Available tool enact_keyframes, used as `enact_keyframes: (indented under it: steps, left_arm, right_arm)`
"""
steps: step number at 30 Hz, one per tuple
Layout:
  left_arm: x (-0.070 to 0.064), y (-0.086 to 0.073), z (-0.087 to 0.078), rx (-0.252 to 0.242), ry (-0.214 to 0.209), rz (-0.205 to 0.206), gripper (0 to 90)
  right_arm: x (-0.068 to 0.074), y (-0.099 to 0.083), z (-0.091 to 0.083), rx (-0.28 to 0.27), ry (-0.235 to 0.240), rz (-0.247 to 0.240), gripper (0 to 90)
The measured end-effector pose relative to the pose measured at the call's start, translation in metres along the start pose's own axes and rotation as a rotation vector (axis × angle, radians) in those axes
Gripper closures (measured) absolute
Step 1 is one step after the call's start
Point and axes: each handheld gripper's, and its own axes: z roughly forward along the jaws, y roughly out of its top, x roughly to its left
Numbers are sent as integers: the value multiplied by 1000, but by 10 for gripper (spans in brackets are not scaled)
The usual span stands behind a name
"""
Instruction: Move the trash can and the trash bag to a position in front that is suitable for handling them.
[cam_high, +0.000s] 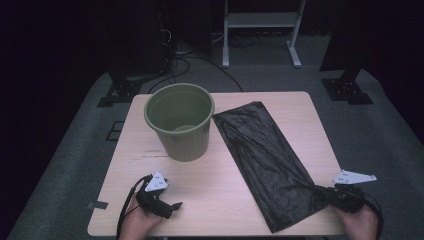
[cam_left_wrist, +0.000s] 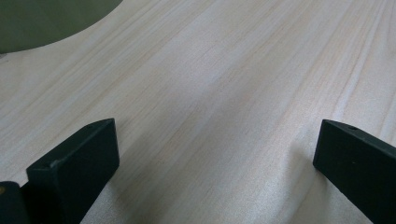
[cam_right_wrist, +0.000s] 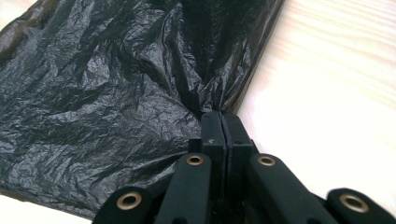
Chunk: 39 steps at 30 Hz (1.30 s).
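A black plastic bag (cam_high: 265, 152) lies flat and diagonal across the right half of the wooden table (cam_high: 210, 175), one end near the bin and the other at the front right. My right gripper (cam_high: 327, 194) is shut on the bag's near right edge, and the film bunches into folds at its closed jaws (cam_right_wrist: 219, 116). A green ribbed waste bin (cam_high: 180, 120) stands upright at the table's back left. My left gripper (cam_high: 172, 206) rests low over bare wood near the front left edge, open, with nothing between its fingers (cam_left_wrist: 74, 163). The bin's base (cam_left_wrist: 46, 21) shows ahead of it.
The table's front edge (cam_high: 200, 234) lies just below both hands. Beyond the table are grey carpet, black stand feet (cam_high: 120, 90), cables and a white frame (cam_high: 262, 30). A strip of tape (cam_high: 97, 205) sticks off the left edge.
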Motion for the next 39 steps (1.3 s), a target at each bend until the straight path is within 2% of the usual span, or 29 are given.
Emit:
enact_keyframes:
  steps: [6, 10, 12, 14, 16, 17, 18, 19, 20, 22, 23, 25, 28, 29, 32, 36, 39]
  left_arm:
    - [0, 0, 0, -1, 1, -1, 0]
    - [0, 0, 0, 0, 1, -1, 0]
    - [0, 0, 0, 0, 2, -1, 0]
    - [0, 0, 0, -1, 2, -2, 0]
    - [0, 0, 0, -1, 2, -2, 0]
    - [0, 0, 0, 0, 2, -2, 0]
    - [0, 0, 0, 0, 2, -2, 0]
    - [0, 0, 0, 0, 2, -2, 0]
    - [0, 0, 0, 0, 2, -2, 0]
    - [0, 0, 0, 0, 2, -2, 0]
    - [0, 0, 0, 0, 3, -2, 0]
    - [0, 0, 0, 0, 3, -3, 0]
    - [0, 0, 0, 0, 3, -3, 0]
    - [0, 0, 0, 0, 3, -3, 0]
    - [-1, 0, 0, 1, 3, -3, 0]
    - [-1, 0, 0, 1, 3, -2, 0]
    - [-1, 1, 0, 2, 4, -2, 0]
  right_arm:
    - [-1, -18, -15, 5, 7, 0, 869]
    - [0, -31, -24, 23, -15, 5, 851]
    - [0, -36, -28, 30, -24, 10, 819]
    - [0, -38, -36, 13, -47, 27, 693]
    - [1, -34, -40, -4, -68, 41, 578]
    - [3, -30, -42, -11, -71, 43, 540]
    - [3, -30, -42, -11, -71, 43, 540]
    - [6, -22, -42, -34, -85, 39, 431]
    - [6, -22, -42, -34, -85, 39, 431]
    - [8, -13, -39, -40, -73, 37, 334]
    - [11, -3, -34, -39, -79, 32, 249]
    - [14, 6, -26, -37, -84, 25, 185]
    - [15, 14, -19, -49, -74, 24, 155]
    - [16, 23, -13, -61, -54, 31, 101]
    - [18, 36, -3, -61, -43, 24, 17]
    - [20, 47, 7, -42, -33, 5, 0]
    - [24, 58, 21, -16, -62, -23, 0]
